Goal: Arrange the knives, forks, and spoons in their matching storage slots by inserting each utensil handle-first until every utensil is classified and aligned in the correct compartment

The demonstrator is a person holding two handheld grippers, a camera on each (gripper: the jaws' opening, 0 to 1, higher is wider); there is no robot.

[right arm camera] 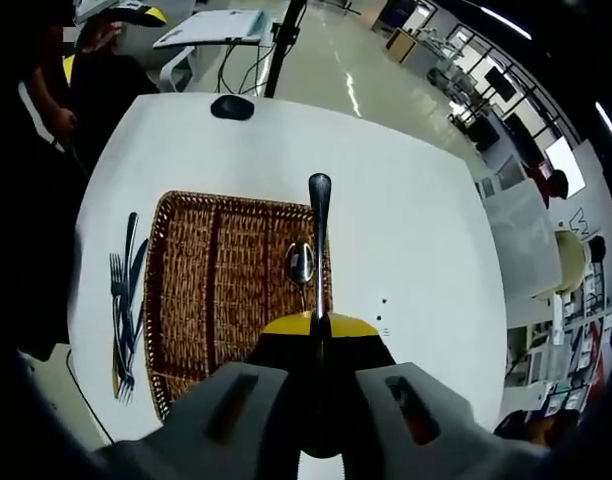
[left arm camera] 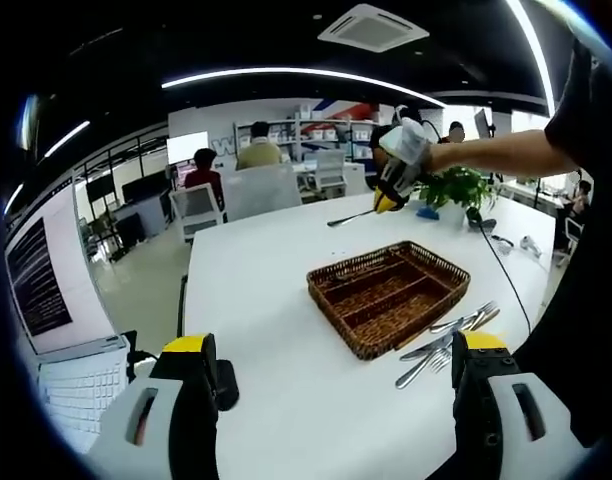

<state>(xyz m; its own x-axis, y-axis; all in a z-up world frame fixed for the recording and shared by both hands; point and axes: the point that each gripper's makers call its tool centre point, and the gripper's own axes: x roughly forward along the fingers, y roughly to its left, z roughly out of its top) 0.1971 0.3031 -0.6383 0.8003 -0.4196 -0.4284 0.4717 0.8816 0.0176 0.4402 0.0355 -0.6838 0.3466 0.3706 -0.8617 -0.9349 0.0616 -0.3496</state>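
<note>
A brown wicker basket [left arm camera: 386, 295] [right arm camera: 221, 290] with long compartments stands on the white table [left arm camera: 266, 280]. Loose knives and forks [left arm camera: 446, 340] [right arm camera: 124, 300] lie beside one of its long sides. My right gripper [right arm camera: 319, 322] [left arm camera: 391, 195] hovers above the basket, shut on a metal utensil [right arm camera: 319, 230] whose handle points away from the jaws; its head is hidden between them. A spoon's bowl [right arm camera: 300, 262] shows in the basket below it. My left gripper [left arm camera: 333, 343] stands wide open near the table's edge with nothing between its fingers.
A black mouse [right arm camera: 232, 107] lies at one end of the table. A potted plant [left arm camera: 456, 185] and a black cable [left arm camera: 501, 270] occupy the far side. A person in dark clothes [right arm camera: 46, 200] stands by the cutlery side. Chairs [left arm camera: 256, 190] and seated people are behind.
</note>
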